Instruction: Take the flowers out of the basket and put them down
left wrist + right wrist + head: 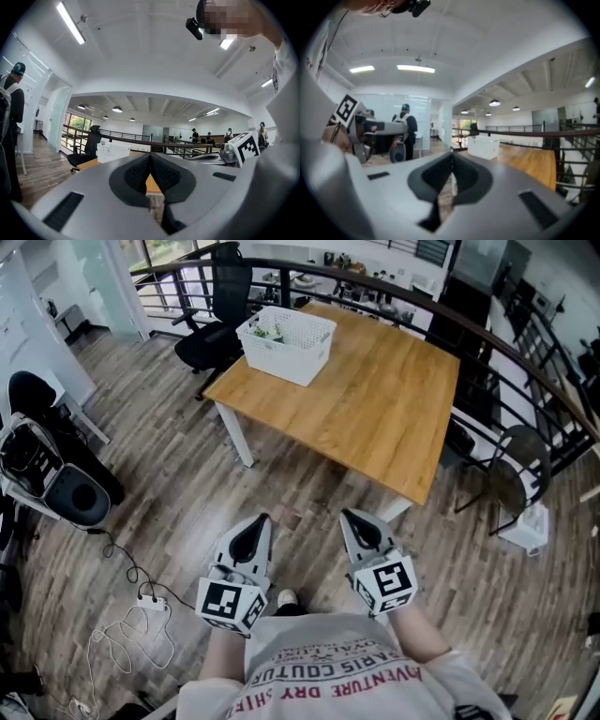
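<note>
"Where's that white slotted plastic basket (286, 341)?"

"On the square wooden counter (375, 418), far left corner, green flowers (265, 332) in it. A black office chair (220, 306) stands behind."

"And the claws?"

"Left claw (262, 519) and right claw (348, 515) side by side before the counter, well apart from the basket."

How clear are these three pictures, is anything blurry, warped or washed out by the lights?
Head view: evenly lit and sharp on the table and white basket, though the wide lens bows the railing. Left gripper view: dark round corners, a ceiling strip light glaring white, the left gripper fairly crisp. Right gripper view: same dark corners, the right gripper up close looks soft.
</note>
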Demonstrator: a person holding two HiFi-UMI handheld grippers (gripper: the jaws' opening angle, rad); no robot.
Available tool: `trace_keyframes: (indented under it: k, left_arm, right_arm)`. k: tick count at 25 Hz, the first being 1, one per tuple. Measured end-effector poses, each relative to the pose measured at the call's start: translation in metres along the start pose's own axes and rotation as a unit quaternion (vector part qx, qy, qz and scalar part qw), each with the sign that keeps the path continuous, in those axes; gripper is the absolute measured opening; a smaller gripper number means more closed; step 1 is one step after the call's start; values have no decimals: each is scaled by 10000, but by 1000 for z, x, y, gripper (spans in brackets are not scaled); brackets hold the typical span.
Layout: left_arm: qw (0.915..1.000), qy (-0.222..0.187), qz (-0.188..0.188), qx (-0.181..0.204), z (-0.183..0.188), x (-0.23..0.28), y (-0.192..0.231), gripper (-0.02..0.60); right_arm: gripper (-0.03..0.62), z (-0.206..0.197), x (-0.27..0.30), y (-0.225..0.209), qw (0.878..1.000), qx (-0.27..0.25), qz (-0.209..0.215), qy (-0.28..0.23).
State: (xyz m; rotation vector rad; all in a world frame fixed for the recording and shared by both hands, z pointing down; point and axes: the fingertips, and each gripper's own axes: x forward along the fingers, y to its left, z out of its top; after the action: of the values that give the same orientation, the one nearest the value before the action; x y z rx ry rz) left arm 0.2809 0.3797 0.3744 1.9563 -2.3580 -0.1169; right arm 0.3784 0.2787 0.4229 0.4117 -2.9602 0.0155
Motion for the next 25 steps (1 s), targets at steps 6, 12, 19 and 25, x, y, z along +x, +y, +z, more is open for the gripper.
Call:
trace_keyframes:
  k: [6, 12, 19, 25]
  left_arm:
    - [9998, -59, 159, -66, 14, 0, 97, 25]
    - [9996, 38, 224, -189, 11, 8, 157, 25]
    - [9974, 187, 594, -366, -9, 40, 235, 25]
    - [9969, 199, 634, -411, 2, 112, 302, 25]
  right_arm:
    - [28, 12, 81, 33, 10000, -19, -3, 69]
    - [28, 13, 146, 64, 9992, -253, 263, 191]
    - [28, 0, 238, 58, 9977, -228, 515, 386]
    - [28, 9, 339, 27, 9968, -238, 656, 382]
